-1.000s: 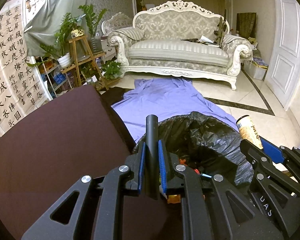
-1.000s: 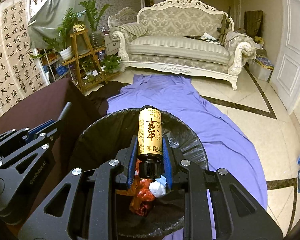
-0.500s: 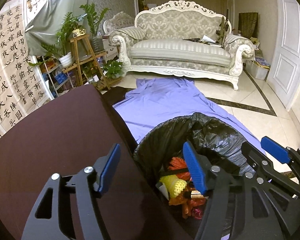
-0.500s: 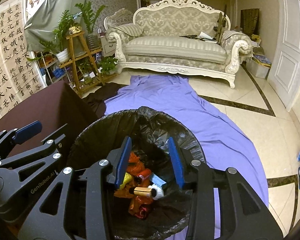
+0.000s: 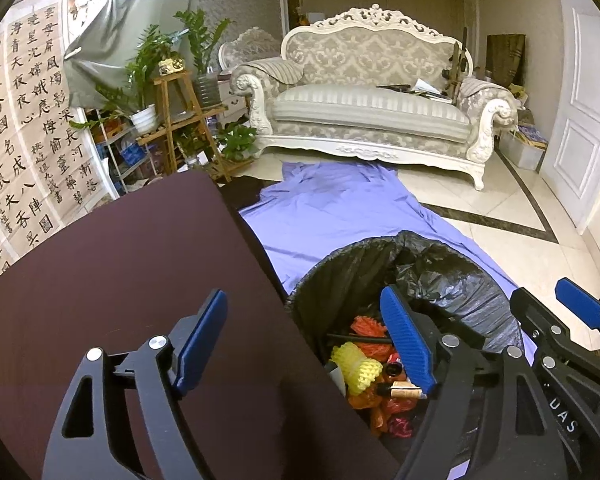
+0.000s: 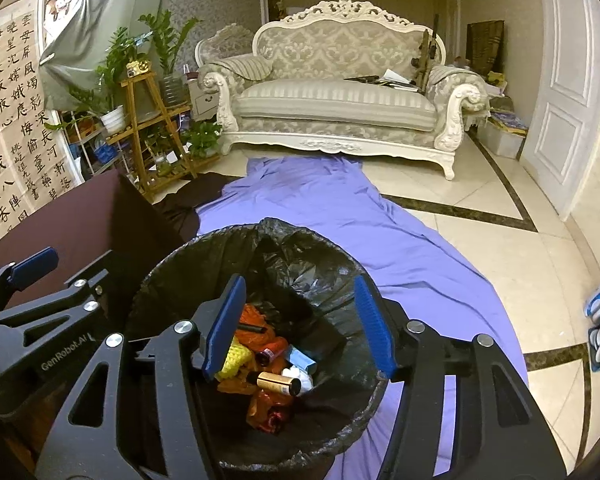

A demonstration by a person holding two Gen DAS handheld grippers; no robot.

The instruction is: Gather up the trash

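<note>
Both grippers, left [image 5: 304, 344] and right [image 6: 298, 324], spread wide and empty above bin [image 6: 204, 248], bottle [image 6: 278, 382] crosswise at lower centre.

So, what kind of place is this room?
Most likely a home living room: an ornate sofa, potted plants on a wooden stand, and calligraphy sheets on the wall.

Far across the glossy cream tiled floor [image 6: 480, 240] stands an ornate white-framed damask sofa [image 6: 340, 96]. A purple sheet [image 6: 320, 216] spreads before it; left, wooden plant shelves [image 6: 148, 128] and calligraphy scrolls [image 5: 24, 128]; right, a white panelled door [image 5: 580, 112].
</note>
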